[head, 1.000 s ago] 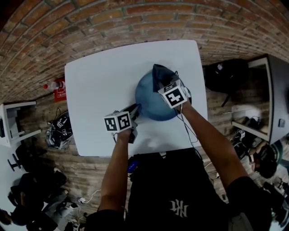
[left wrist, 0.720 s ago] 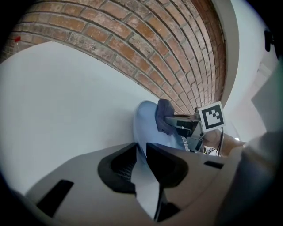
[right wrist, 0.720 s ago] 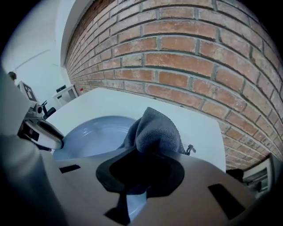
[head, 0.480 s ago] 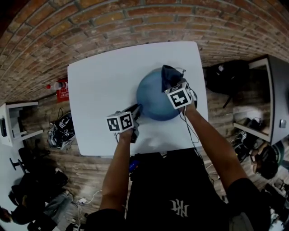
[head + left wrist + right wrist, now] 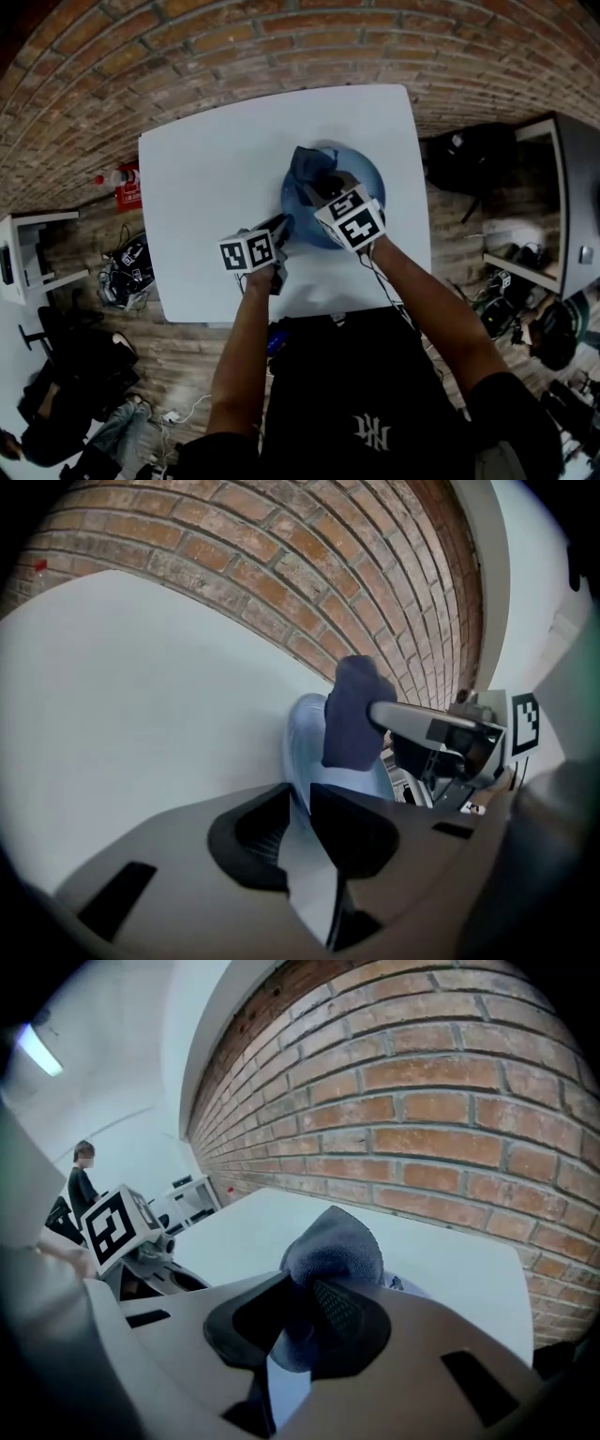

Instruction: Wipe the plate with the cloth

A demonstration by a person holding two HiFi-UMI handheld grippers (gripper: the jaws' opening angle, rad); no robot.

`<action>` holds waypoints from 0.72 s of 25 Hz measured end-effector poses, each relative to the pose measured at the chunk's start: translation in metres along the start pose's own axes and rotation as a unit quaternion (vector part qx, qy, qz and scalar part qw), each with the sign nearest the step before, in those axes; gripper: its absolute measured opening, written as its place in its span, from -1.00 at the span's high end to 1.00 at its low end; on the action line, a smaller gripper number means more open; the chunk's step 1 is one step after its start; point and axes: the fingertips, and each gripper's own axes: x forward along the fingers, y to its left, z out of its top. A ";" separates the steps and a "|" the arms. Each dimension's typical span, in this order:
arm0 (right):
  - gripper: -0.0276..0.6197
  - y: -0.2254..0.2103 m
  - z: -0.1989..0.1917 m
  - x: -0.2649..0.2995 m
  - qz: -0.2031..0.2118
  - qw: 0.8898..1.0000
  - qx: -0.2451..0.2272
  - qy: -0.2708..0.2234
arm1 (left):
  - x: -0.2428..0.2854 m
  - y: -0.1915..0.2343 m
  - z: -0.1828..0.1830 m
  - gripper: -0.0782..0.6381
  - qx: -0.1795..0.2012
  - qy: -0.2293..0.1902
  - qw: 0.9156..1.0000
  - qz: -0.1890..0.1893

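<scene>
The left gripper (image 5: pixel 300 799) has its 2 jaws narrow on the near rim of the pale blue plate (image 5: pixel 305 742); a sliver of rim sits between the pads, and they have just closed a little further on it. The right gripper (image 5: pixel 302 1309) is clamped on the dark blue cloth (image 5: pixel 333 1246), which bunches up above its pads.

Compared with 1 second ago, the right gripper has come from the plate's far right edge in toward its middle and left part. The cloth now lies over the plate's centre-left, and the plate's right rim, covered before, shows bare. The left gripper and the plate sit where they were.

The plate rests on the white table (image 5: pixel 206 187), right of its centre and close to the right gripper's arm. In the head view the right marker cube (image 5: pixel 352 220) hides that gripper's jaws and the near part of the plate, while the left marker cube (image 5: pixel 246 253) sits just off the plate's near-left edge. From the left gripper view the cloth hangs in front of the plate's far side.

Brickwork (image 5: pixel 187 56) surrounds the table. Dark bags (image 5: pixel 122 267) lie off its left side, and a person (image 5: pixel 82 1180) stands far off in the right gripper view.
</scene>
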 end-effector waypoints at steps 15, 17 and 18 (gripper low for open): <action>0.71 0.034 -0.057 0.053 0.046 0.995 -0.048 0.081 | 0.001 0.001 -0.001 0.59 -0.002 -0.002 1.000 0.002; 0.71 0.030 -0.055 0.053 0.042 0.995 -0.052 0.078 | 0.001 0.002 0.001 0.59 0.000 -0.003 1.000 0.001; 0.71 0.029 -0.055 0.053 0.041 0.995 -0.053 0.077 | 0.001 0.002 0.002 0.59 0.000 -0.003 1.000 0.001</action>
